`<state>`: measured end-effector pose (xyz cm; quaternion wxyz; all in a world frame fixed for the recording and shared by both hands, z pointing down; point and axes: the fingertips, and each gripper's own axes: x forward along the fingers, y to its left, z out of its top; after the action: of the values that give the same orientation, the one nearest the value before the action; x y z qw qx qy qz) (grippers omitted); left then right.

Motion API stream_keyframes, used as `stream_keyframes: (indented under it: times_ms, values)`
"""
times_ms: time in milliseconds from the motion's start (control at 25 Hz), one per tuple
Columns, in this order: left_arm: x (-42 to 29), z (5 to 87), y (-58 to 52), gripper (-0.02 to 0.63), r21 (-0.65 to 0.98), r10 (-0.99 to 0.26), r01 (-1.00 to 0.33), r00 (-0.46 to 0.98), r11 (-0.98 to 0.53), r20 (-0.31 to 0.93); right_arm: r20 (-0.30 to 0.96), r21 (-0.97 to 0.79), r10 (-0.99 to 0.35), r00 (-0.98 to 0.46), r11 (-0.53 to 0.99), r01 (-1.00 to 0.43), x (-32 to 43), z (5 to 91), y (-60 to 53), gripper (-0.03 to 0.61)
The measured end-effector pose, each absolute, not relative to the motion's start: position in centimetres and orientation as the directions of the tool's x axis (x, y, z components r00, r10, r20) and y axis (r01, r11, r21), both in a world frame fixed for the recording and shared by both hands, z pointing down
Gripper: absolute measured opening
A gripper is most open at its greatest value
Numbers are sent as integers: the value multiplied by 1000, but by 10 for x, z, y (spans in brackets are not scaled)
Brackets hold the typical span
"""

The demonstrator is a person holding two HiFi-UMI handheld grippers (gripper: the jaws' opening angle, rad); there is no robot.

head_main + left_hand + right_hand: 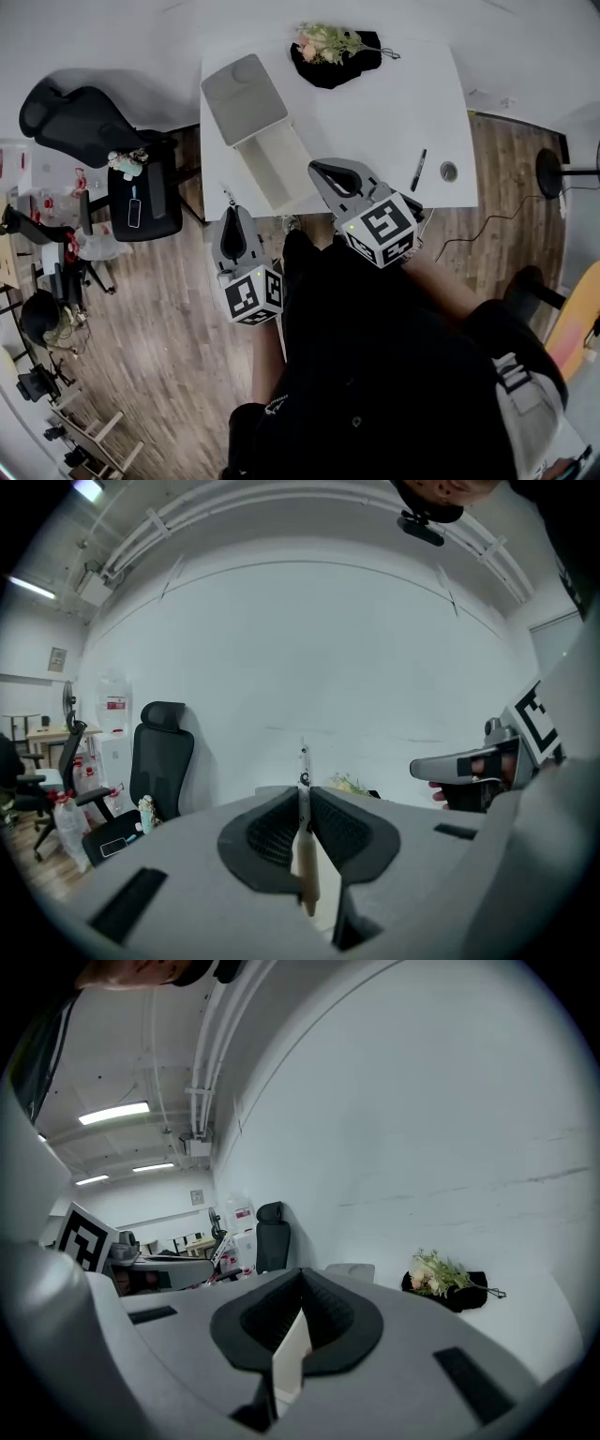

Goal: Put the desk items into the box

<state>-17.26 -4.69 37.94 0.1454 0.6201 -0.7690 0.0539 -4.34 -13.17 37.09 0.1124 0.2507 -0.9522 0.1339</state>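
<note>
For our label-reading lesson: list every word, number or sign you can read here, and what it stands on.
No readable text anywhere.
Red-and-white wall notice: too small to read.
Black-and-white square markers on left gripper and right gripper: patterns, not words.
Dark marks on the thin white stick: blurred.

Your left gripper (231,212) close to your body, jaws clamped on a thin pen (304,766), your right gripper (319,169) beside it, further forward, jaws pressed together.
</note>
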Motion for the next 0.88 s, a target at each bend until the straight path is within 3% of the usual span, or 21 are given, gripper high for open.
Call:
stream_keyframes:
  times_ms: [320, 880]
  values:
    - [-152, 362, -38, 46, 102, -948, -967, -204, 235, 244, 271, -193, -419, -866, 858, -476, -42, 370, -137, -2]
    - [-149, 369, -55, 46, 99, -944, -970, -189, 222, 269, 270, -203, -400, -876, 866, -458, -51, 372, -148, -2]
